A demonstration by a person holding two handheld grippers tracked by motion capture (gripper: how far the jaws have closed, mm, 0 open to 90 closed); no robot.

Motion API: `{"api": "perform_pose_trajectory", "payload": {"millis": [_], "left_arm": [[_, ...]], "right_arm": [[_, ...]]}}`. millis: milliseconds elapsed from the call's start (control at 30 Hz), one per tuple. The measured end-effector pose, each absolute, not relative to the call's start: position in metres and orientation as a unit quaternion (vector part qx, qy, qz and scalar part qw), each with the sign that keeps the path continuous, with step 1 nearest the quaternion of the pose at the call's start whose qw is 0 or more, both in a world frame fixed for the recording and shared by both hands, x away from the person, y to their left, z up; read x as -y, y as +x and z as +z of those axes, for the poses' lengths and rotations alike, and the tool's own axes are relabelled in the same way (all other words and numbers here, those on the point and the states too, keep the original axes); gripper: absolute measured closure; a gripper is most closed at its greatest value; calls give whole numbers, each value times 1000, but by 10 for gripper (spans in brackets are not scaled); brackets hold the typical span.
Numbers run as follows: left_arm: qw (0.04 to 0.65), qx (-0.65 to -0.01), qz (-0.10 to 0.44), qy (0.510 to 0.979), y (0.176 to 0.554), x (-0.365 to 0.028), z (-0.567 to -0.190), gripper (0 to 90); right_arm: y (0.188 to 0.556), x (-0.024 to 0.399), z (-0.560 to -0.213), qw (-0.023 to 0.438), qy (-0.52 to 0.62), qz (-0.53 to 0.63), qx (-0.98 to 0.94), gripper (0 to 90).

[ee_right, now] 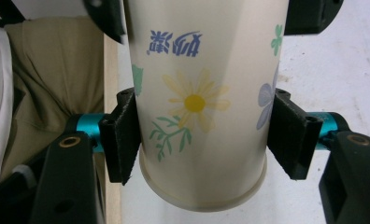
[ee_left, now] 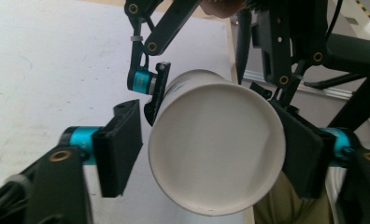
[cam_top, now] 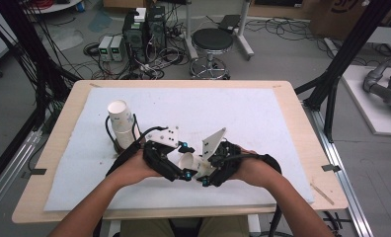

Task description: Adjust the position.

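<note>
From above, the paper cup (cam_top: pixel 187 161) is a small white shape lying between the left gripper (cam_top: pixel 185 160) and right gripper (cam_top: pixel 202 173) near the table's (cam_top: pixel 292 128) front edge, beside a stack of cups (cam_top: pixel 122 123). The right gripper's view shows its flower print and both pads (ee_right: pixel 122 135) pinching its sides. The left gripper's view shows the base, one pad (ee_left: pixel 120 147) just clear, so its grip is uncertain; cables and a stool (cam_top: pixel 212 42) crowd the floor beyond.

Left claw (cam_top: pixel 182 162): black linkage frame, brass-coloured pivot screws, cyan collars behind ribbed black pads (ee_left: pixel 122 144), white dotted top plate. Right claw (cam_top: pixel 203 173): same build, white triangular plate, black cable trailing. Person wears khaki trousers (ee_right: pixel 57 70).
</note>
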State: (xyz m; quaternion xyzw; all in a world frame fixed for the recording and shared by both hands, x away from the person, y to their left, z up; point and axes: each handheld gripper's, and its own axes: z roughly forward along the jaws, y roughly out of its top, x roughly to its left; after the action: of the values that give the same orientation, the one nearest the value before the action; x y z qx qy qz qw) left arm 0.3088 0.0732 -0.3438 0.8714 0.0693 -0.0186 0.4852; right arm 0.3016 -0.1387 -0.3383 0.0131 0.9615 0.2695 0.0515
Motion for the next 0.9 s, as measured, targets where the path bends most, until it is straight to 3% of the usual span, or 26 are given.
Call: {"api": "perform_pose_trajectory", "payload": {"millis": [233,400,900], "left_arm": [[472,-61,-18,879,308,-71,-347,371],[475,-61,-17,878,309,-72,-346,374],[561,-83,-14,824,310,-94,-358,373]], "right_arm": [[300,137,-342,52,15,250,-967,333],[301,142,-342,50,25,272,-961,254],[295,186,-323,66,77,437,-894,202]]}}
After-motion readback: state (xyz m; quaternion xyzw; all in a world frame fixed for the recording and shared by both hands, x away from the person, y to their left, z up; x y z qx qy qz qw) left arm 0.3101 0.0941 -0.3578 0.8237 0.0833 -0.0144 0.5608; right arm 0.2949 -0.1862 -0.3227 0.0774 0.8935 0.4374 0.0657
